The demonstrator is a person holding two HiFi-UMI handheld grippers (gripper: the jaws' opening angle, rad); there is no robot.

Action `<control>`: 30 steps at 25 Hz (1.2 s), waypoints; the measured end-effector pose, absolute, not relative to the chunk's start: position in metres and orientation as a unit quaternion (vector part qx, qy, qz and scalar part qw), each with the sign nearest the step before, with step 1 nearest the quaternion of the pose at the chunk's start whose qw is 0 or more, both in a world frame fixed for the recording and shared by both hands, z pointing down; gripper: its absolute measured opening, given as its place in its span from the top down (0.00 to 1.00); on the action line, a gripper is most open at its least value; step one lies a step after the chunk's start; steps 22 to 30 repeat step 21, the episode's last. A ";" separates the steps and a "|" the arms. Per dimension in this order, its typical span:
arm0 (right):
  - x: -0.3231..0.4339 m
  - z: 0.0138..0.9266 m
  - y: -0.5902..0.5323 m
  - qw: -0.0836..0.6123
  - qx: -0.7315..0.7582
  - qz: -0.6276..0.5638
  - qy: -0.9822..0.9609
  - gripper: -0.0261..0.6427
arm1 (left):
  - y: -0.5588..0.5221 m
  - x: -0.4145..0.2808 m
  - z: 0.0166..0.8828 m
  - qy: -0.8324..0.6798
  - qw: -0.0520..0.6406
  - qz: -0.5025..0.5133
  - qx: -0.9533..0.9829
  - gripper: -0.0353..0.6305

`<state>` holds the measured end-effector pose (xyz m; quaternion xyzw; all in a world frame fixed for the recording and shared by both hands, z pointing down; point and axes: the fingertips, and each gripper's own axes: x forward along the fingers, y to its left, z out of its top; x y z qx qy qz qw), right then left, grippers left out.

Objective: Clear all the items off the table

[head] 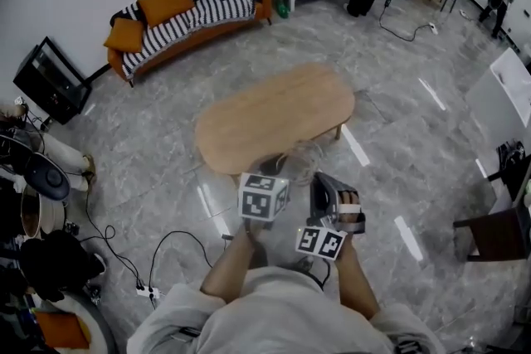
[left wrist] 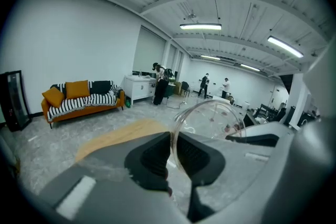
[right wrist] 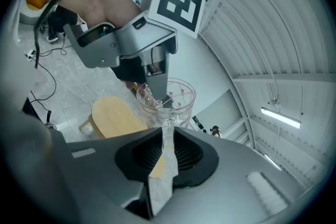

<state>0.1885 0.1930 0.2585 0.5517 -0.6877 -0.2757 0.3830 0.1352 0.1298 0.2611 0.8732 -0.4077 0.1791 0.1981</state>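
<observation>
Your left gripper (left wrist: 171, 150) pinches the clear round cup (left wrist: 210, 119) by its thin rim. Your right gripper (right wrist: 167, 153) clamps a crinkled translucent wrapper (right wrist: 159, 189), its lower end cut off.

Clear cup (left wrist: 210, 123) (glossy), translucent wrapper (right wrist: 160, 187), wooden table (head: 274, 116)

1 cup (right wrist: 181, 96), 2 grippers (left wrist: 173, 152) (right wrist: 167, 152).

text: none I can read, anywhere
cubes (head: 264, 196): just black-and-white square codes, no letters or numbers on them
</observation>
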 end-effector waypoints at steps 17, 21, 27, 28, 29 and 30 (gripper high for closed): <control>0.212 0.246 0.203 0.364 0.563 -0.282 -0.686 0.88 | 0.139 0.159 0.246 -0.405 0.181 0.180 0.878 0.87; 0.213 0.247 0.198 0.359 0.565 -0.282 -0.688 0.88 | 0.135 0.161 0.244 -0.405 0.177 0.178 0.879 0.87; 0.213 0.247 0.198 0.359 0.565 -0.282 -0.688 0.88 | 0.135 0.161 0.244 -0.405 0.177 0.178 0.879 0.87; 0.213 0.247 0.198 0.359 0.565 -0.282 -0.688 0.88 | 0.135 0.161 0.244 -0.405 0.177 0.178 0.879 0.87; 0.213 0.247 0.198 0.359 0.565 -0.282 -0.688 0.88 | 0.135 0.161 0.244 -0.405 0.177 0.178 0.879 0.87; 0.213 0.247 0.198 0.359 0.565 -0.282 -0.688 0.88 | 0.135 0.161 0.244 -0.405 0.177 0.178 0.879 0.87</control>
